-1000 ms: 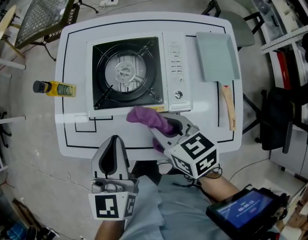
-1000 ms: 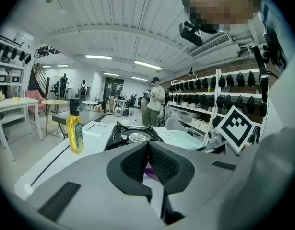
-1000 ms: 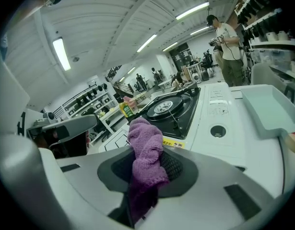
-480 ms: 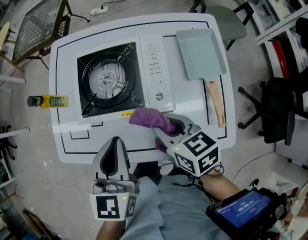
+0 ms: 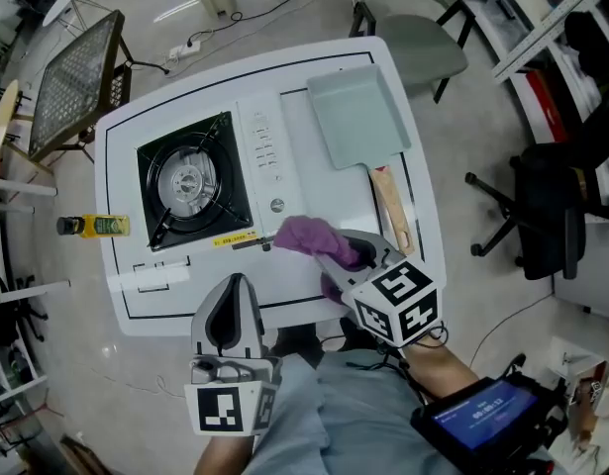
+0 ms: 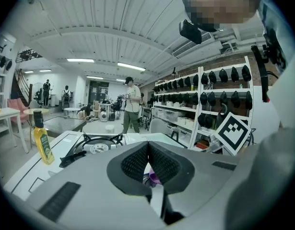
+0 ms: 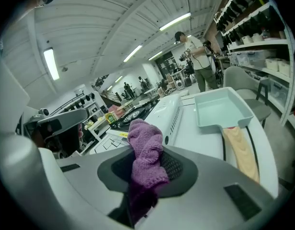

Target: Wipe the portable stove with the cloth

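Note:
The portable stove (image 5: 195, 181) sits on the white table (image 5: 314, 62), black burner at left and white control panel (image 5: 264, 161) at right. My right gripper (image 5: 329, 250) is shut on a purple cloth (image 5: 306, 235), which hangs just off the panel's front right corner. In the right gripper view the cloth (image 7: 147, 150) bulges up between the jaws of that gripper (image 7: 147, 169), with the stove (image 7: 159, 111) beyond. My left gripper (image 5: 232, 287) hovers at the table's front edge, shut and holding nothing; in its own view (image 6: 148, 159) the pads meet.
A teal dustpan (image 5: 355, 117) with a wooden handle (image 5: 390, 206) lies right of the stove. A yellow bottle (image 5: 96, 226) is beside the table's left edge. A green chair (image 5: 413, 18) stands behind, a black office chair (image 5: 542, 206) at right, a mesh rack (image 5: 76, 67) at far left.
Both grippers have moved right along the table's front. The cloth has gone from the burner's front edge to the control panel's front right corner. The grip is unchanged.

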Demonstrator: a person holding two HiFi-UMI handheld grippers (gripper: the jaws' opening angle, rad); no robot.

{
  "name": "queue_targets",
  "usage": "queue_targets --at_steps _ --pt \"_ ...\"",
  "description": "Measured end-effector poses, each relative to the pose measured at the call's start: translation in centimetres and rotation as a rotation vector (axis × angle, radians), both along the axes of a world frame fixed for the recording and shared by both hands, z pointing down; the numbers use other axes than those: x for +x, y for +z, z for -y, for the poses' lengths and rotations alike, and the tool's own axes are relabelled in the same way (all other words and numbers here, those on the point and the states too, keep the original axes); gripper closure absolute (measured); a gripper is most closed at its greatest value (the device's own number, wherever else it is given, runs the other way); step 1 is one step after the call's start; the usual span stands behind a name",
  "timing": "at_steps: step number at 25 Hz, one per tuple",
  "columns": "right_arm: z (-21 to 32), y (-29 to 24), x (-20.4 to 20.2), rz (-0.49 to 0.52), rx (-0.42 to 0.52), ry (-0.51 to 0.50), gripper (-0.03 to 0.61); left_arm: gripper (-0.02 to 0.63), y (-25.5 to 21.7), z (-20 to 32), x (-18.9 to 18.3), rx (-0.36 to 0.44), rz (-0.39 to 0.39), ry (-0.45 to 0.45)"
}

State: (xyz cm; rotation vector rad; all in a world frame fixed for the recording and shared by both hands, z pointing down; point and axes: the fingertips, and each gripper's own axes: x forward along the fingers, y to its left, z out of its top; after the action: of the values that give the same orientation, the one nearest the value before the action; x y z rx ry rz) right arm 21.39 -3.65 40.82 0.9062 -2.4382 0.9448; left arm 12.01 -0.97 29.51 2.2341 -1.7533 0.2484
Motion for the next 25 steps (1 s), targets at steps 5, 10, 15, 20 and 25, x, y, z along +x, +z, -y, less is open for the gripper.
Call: queue_targets --at_steps 5,10,15,20,25 --pt "0.5 -3.6 3.1 0.009 0.080 0.007 0.462 0.595 -2.9 -0.6 2.8 0.067 0.002 -0.007" --pt "0.1 -8.6 4.3 0.031 0.186 -0.038 0.462 0.595 -6.0 -2.4 4.0 0.138 0.021 -0.064" --pt "0.9 -12.4 3.6 0.052 0.296 -0.112 0.462 0.595 -8.7 -3.4 3.1 0.226 0.027 -0.146" --pt "1.1 -12.7 0.6 0.078 0.320 -0.182 0.461 0.595 -8.9 -3.9 0.0 0.234 0.050 -0.208" --pt "1.2 -9.6 -2.8 0.073 0.252 -0.220 0.461 0.595 -6.7 -2.6 -3.1 0.188 0.010 -0.232"
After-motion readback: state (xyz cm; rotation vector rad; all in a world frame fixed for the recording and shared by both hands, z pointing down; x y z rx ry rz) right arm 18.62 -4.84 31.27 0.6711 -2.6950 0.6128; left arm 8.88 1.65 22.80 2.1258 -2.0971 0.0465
